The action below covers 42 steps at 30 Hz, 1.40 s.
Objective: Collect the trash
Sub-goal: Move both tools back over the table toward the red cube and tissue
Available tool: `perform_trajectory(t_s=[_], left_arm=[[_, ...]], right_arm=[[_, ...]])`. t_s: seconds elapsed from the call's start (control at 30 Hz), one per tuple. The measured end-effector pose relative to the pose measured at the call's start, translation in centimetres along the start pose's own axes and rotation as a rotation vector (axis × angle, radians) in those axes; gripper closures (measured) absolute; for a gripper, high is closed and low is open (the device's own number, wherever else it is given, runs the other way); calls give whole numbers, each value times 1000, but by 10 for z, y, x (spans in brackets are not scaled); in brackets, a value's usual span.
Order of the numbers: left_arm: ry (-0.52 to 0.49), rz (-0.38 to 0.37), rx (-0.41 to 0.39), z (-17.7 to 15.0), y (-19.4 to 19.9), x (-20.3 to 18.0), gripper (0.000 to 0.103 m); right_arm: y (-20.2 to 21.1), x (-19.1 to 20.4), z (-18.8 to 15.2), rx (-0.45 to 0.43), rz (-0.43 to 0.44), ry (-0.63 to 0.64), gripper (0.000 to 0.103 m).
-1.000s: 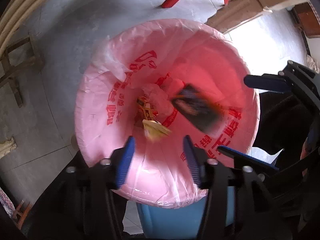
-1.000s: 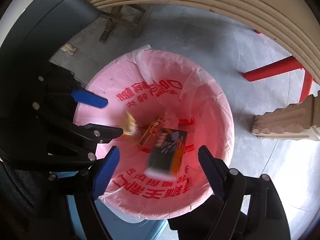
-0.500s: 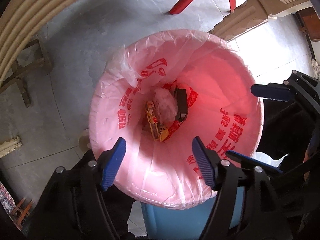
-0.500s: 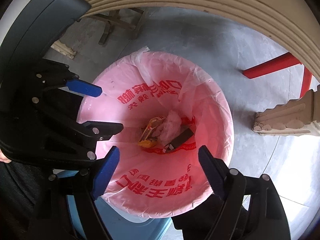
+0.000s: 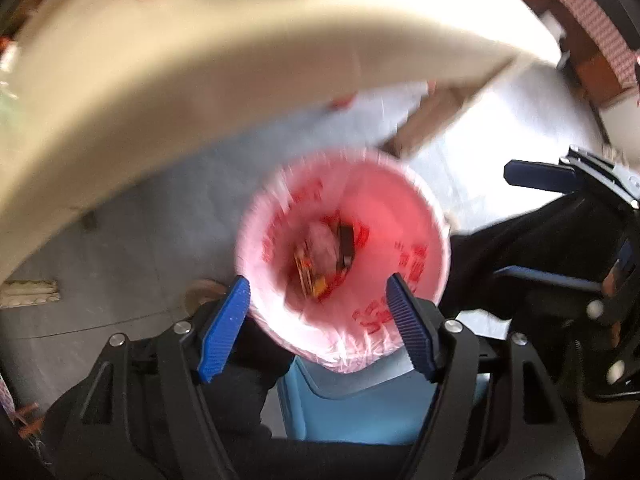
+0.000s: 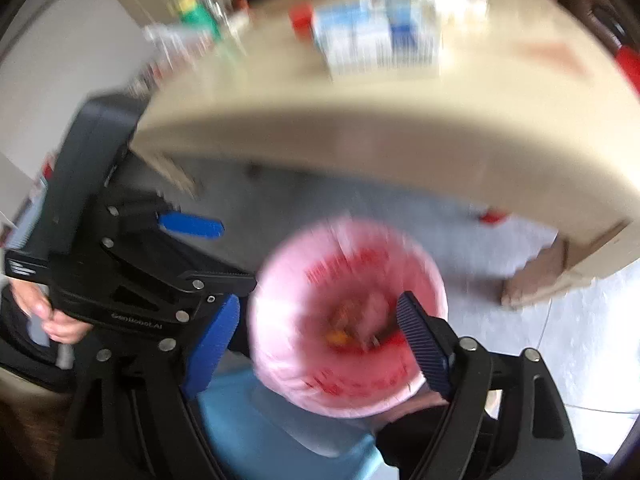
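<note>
A blue bin lined with a pink bag (image 5: 404,220) stands on the floor below me; it also shows in the right wrist view (image 6: 280,280). Trash lies at its bottom: a dark box (image 5: 346,246), a crumpled clear wrapper (image 5: 320,242) and a yellow-red packet (image 5: 306,274). My left gripper (image 5: 318,320) is open and empty above the bin's near rim. My right gripper (image 6: 320,344) is open and empty above the bin. Each gripper shows in the other's view, the right one (image 5: 556,220) and the left one (image 6: 192,256). Both views are blurred by motion.
A beige round table (image 5: 200,80) curves over the bin; its top (image 6: 480,92) carries a blue-white carton (image 6: 376,40), a red-capped item (image 6: 302,20) and a green bottle (image 6: 196,16). A table leg base (image 6: 532,276) stands right of the bin on the grey floor.
Both grippers have risen and pulled back from the bin, which looks smaller. The table edge and top have come into view. The dropped box and packets lie still in the bag.
</note>
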<state>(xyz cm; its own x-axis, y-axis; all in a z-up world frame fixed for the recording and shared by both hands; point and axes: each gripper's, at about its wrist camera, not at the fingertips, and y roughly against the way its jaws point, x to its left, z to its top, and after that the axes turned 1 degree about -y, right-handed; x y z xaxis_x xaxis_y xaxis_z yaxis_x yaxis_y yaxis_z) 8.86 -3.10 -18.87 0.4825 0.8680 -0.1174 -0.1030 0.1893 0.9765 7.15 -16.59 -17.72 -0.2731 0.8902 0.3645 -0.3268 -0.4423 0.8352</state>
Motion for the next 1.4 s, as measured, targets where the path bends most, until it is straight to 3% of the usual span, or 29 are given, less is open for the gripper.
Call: perform_trajectory(t_s=[0.07,0.1,0.27,0.37,0.53,0.77,1.4], left_arm=[[22,14,-81,7,38,4,31],[45,24,-132,14,65,7,26],[75,49,-331,40,164,14,22],[81,110,-387,58,202,17,21],[108,127,-389,91,233,19,21],[126,145,-405,122,252,32,21],[181,167,-247,195,173,72,21]], right_arm=[[42,8,17,-114,-6,9,12],[53,10,23,-144,0,14,12],[134,30,66,-341,-13,86,7],[172,40,85,-434,-50,140,7],[206,51,116,-518,-105,210,7],[213,39,149,-541,-133,211,7],[176,-28,213,-506,-139,151,7]])
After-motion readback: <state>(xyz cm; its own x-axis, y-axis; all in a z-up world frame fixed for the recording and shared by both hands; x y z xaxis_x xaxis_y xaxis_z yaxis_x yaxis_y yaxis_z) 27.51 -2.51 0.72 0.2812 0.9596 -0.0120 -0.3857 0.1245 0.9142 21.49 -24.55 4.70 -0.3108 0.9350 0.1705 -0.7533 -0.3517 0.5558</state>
